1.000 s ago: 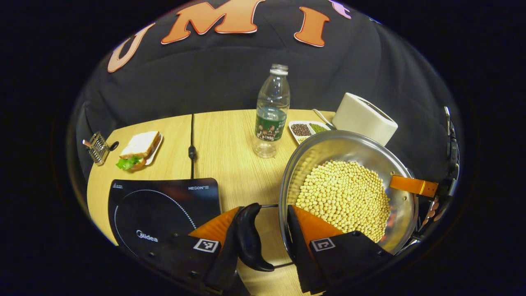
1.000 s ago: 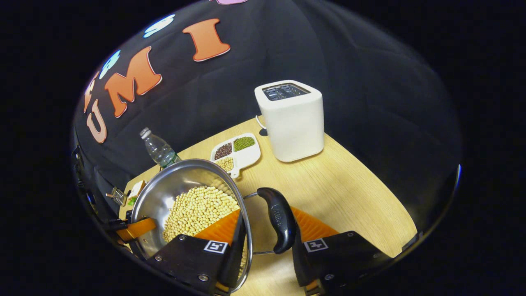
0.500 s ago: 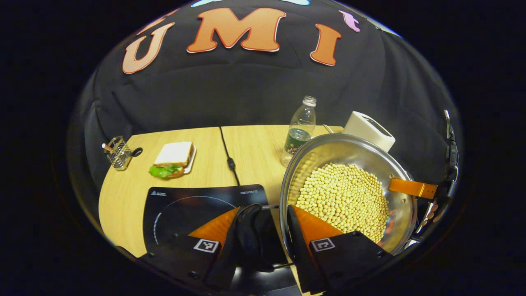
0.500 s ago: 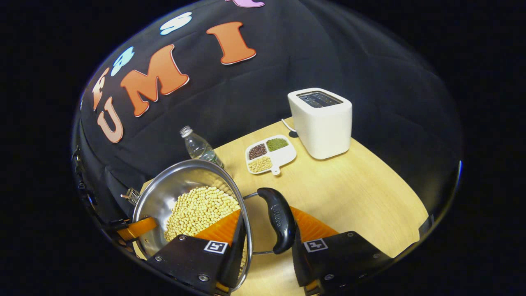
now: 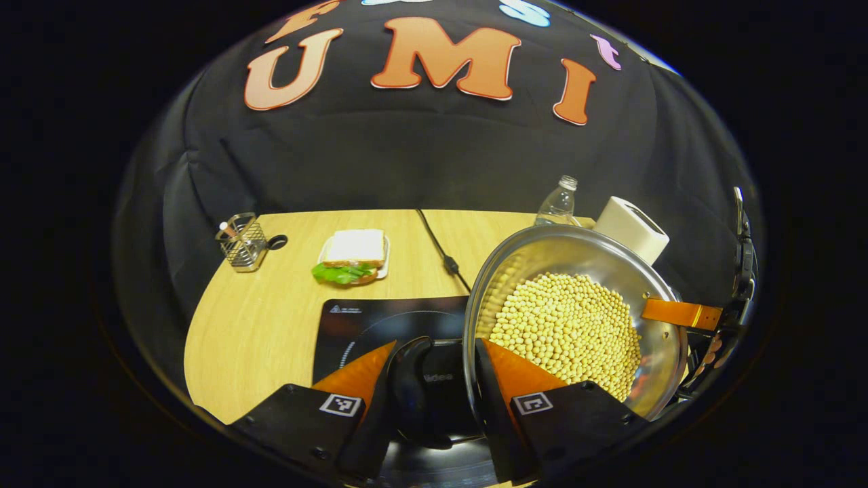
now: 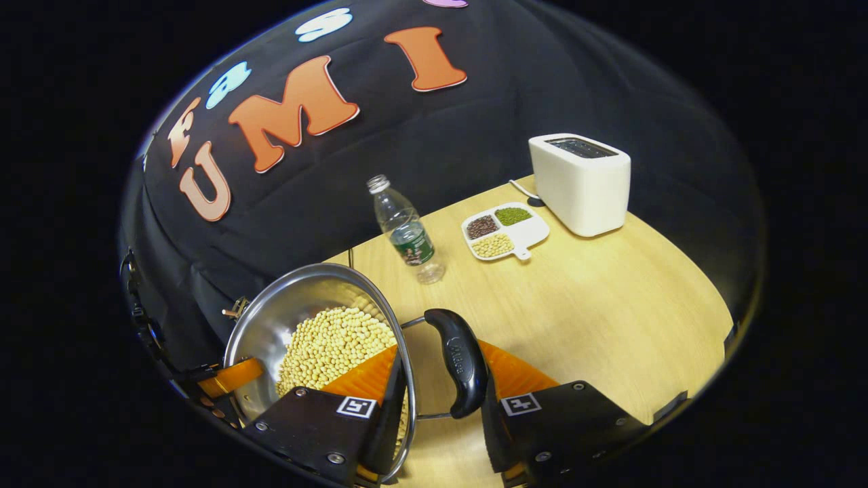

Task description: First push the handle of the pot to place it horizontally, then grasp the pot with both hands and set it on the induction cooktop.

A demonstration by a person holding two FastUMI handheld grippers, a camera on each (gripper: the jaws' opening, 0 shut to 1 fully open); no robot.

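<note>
The left gripper (image 5: 434, 379) is closing its fingers (image 5: 515, 373) across the pot's rim and one black side handle (image 5: 407, 390), one finger inside the steel wall, the other outside the handle. The right gripper (image 6: 437, 379) is doing the same on the opposite handle (image 6: 460, 362), its fingers looking snug rather than spread. The pot (image 5: 576, 318) is hanging between them, partly over the induction cooktop (image 5: 386, 322) and apparently clear of the tabletop (image 6: 576, 305). Loaded with soybeans (image 5: 566, 325), the pot is probably handling heavy, and its polished steel is likely slippery, so the two handles are the sensible places to hold. Tilting it would risk beans shifting or spilling.
</note>
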